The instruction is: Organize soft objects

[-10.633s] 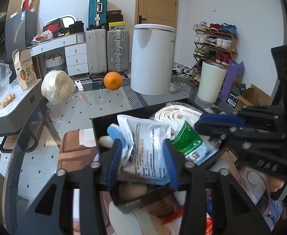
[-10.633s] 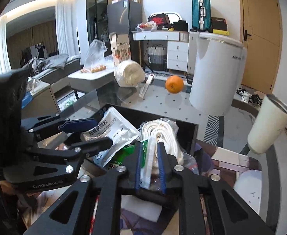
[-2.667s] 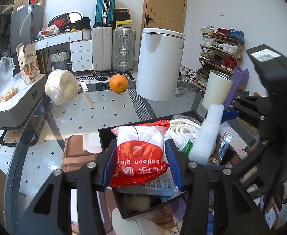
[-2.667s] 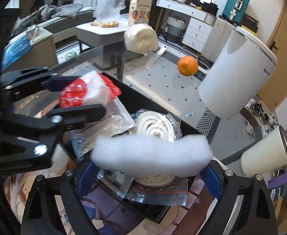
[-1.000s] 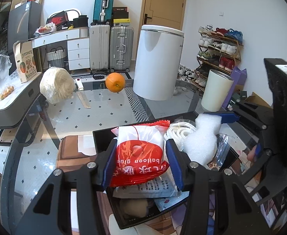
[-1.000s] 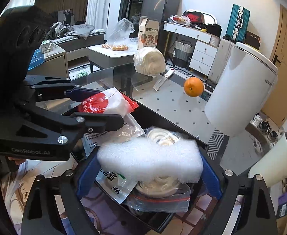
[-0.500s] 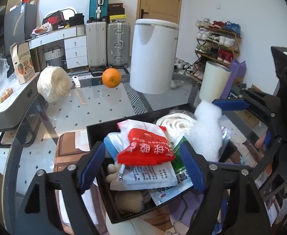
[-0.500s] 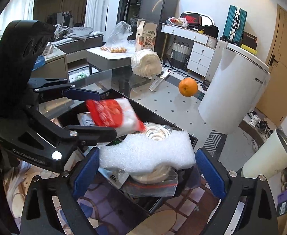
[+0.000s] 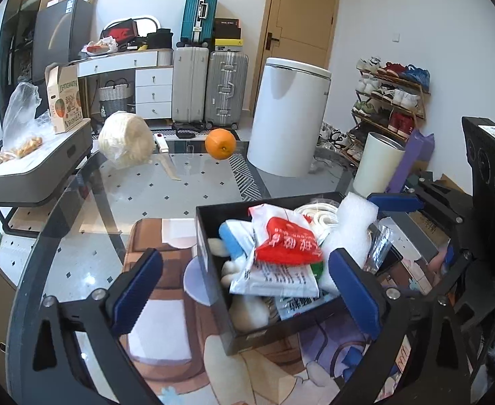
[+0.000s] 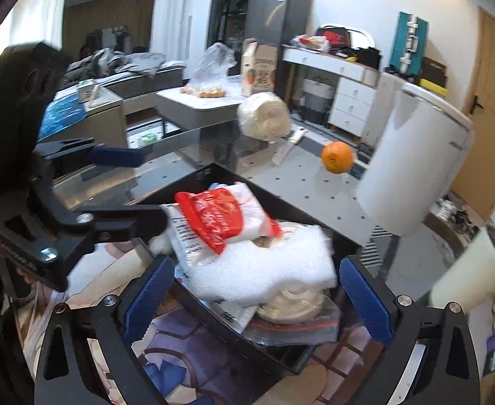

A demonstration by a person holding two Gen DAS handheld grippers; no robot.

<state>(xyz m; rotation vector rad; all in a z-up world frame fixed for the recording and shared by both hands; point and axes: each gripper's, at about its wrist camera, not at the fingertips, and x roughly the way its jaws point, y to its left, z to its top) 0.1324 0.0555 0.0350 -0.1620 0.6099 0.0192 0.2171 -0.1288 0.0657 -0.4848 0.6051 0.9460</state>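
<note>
On the glass table [image 9: 79, 216], the black bin [image 9: 213, 236] sits near the front edge and already holds most of the soft things, heaped above its rim. Largest on the pile is the white foam piece [image 10: 267, 270], lying over a bagged coil of white rope [image 10: 291, 300]; next a white printed pouch [image 9: 274, 280], then the red-and-white packet [image 9: 289, 241] on top. Both the left gripper [image 9: 244, 287] and the right gripper [image 10: 257, 297] are spread wide and grip nothing. The sorting looks nearly done; whether more remains outside the bin I cannot tell.
</note>
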